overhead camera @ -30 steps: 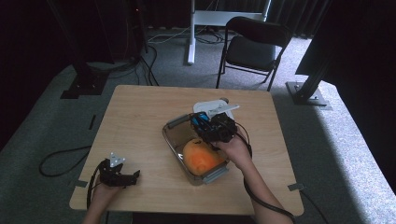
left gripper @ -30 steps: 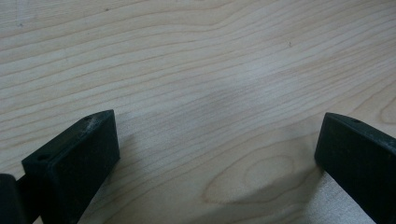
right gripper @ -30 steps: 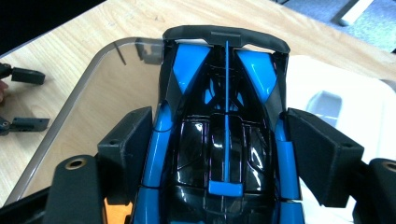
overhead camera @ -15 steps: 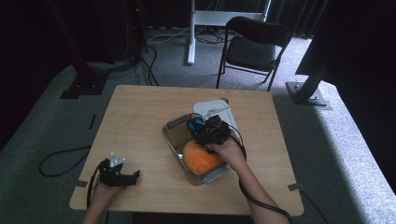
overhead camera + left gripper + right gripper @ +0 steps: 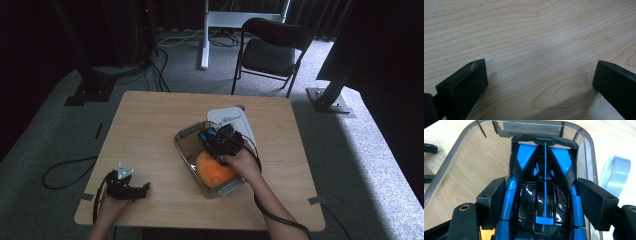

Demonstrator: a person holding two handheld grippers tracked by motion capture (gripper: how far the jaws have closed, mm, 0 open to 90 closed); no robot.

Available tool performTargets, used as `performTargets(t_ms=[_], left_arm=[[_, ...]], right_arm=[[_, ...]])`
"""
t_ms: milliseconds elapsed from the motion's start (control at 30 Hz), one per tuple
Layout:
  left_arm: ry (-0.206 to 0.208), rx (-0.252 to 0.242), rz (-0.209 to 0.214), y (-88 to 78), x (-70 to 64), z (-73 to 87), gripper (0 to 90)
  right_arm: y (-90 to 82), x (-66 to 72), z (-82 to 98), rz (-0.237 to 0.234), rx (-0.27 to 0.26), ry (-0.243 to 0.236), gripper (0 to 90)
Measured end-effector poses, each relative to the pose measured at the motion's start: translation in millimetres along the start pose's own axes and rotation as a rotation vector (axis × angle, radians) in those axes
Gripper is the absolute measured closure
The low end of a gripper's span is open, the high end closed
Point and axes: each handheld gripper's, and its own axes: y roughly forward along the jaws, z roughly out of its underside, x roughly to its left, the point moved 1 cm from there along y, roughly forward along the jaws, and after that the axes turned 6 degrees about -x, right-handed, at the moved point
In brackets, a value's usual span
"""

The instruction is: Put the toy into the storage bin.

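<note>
**Inspector:** Right jaws?

**Holder:** My right gripper (image 5: 541, 202) is clamped on the sides of a blue and black toy car (image 5: 544, 195), held inside the clear plastic container (image 5: 186, 150), at its far end. An orange ball (image 5: 214, 169) lies in the near end. The white lid (image 5: 227, 118) rests just beyond.

**Inspector:** Left?

**Holder:** My left gripper (image 5: 540, 82) stands released, bare table (image 5: 529, 37) between its jaws, at the near left corner.

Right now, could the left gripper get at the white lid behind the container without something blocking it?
Probably not directly: the left gripper rests at the table's near-left corner, and the clear container plus the right gripper gripping the blue toy car lie between it and the white lid.
</note>
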Motion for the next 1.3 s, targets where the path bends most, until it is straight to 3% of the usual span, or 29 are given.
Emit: performTargets(t_ms=[267, 400, 600, 733, 967, 1300], left_arm=[[-0.001, 0.000, 0.000, 0.0, -0.1, 0.0, 0.2], [0.002, 0.000, -0.001, 0.0, 0.1, 0.0, 0.3], [0.002, 0.000, 0.000, 0.0, 0.1, 0.0, 0.3], [0.002, 0.000, -0.001, 0.0, 0.1, 0.0, 0.3], [0.002, -0.001, -0.001, 0.1, 0.1, 0.0, 0.2], [-0.001, -0.001, 0.000, 0.1, -0.2, 0.1, 0.3]], right_arm=[[0.7, 1.3, 1.0, -0.002, 0.016, -0.015, 25.6], [-1.3, -1.0, 0.3, -0.042, 0.006, 0.010, 29.1], [-7.7, -6.2, -0.4, -0.062, -0.022, 0.027, 18.9], [-12.9, -12.8, 1.1, -0.072, -0.063, 0.062, 13.7], [-25.5, -25.8, 2.7, -0.013, -0.133, 0.049, 13.0], [-32.9, -42.7, 9.0, 0.045, -0.114, 0.028, 14.0]])
